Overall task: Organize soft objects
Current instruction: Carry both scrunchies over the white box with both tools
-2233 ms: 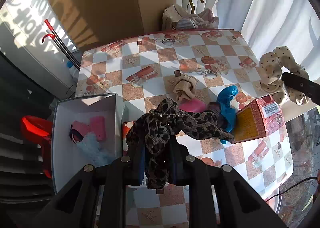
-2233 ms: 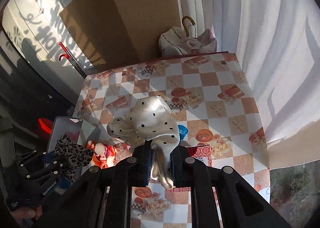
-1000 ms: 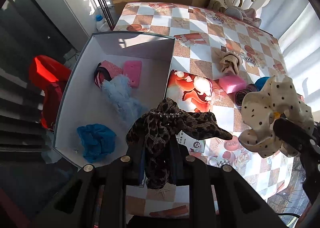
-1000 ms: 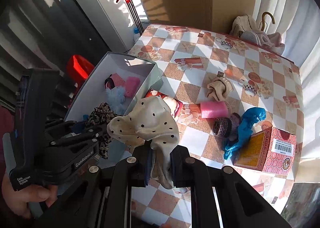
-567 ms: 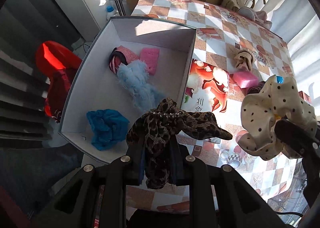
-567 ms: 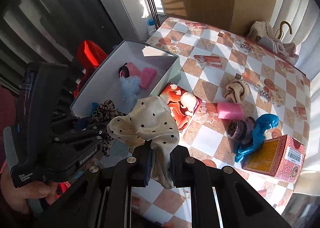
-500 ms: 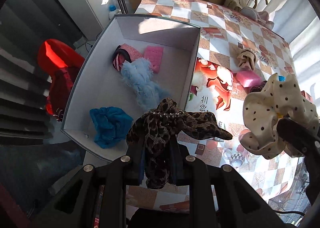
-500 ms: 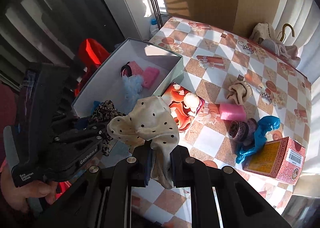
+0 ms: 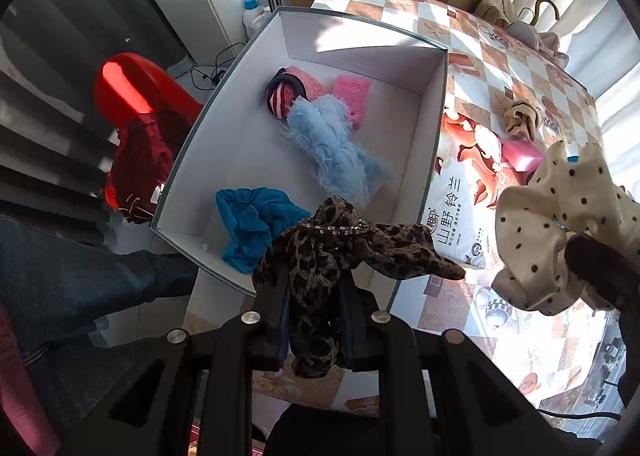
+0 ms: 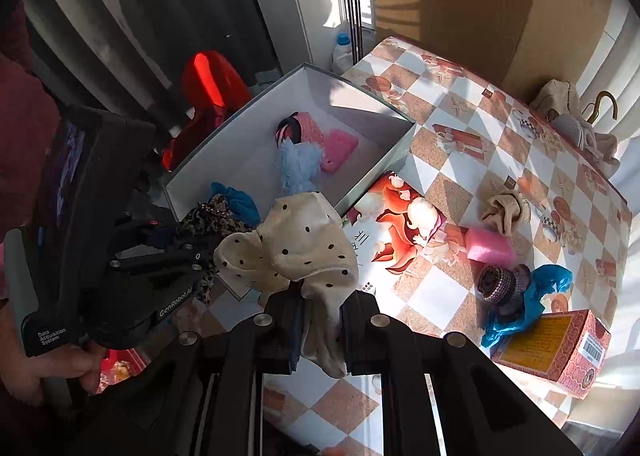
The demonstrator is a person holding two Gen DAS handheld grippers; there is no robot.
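The left gripper (image 9: 314, 316) has its jaws pinched on a leopard scrunchie (image 9: 320, 256), and the right gripper (image 10: 320, 320) has its jaws pinched on a dotted scrunchie (image 10: 296, 252). Both loads hang above the near end of the white box (image 9: 436, 128), which lies ahead of the left jaws and ahead-left of the right ones. Inside it already lie a blue cloth (image 9: 256, 228), a fluffy blue piece (image 9: 332, 148), a pink sponge (image 9: 352, 96) and a striped band (image 9: 280, 96). This looks like the drop-off step (two items at once). Next, each gripper probably needs to go forward over the box floor, lower, and part its jaws. More soft things wait beyond the right jaws on the table (image 10: 440, 112): a beige cloth (image 10: 506, 212), another pink sponge (image 10: 490, 250) and a blue scrunchie (image 10: 532, 296).
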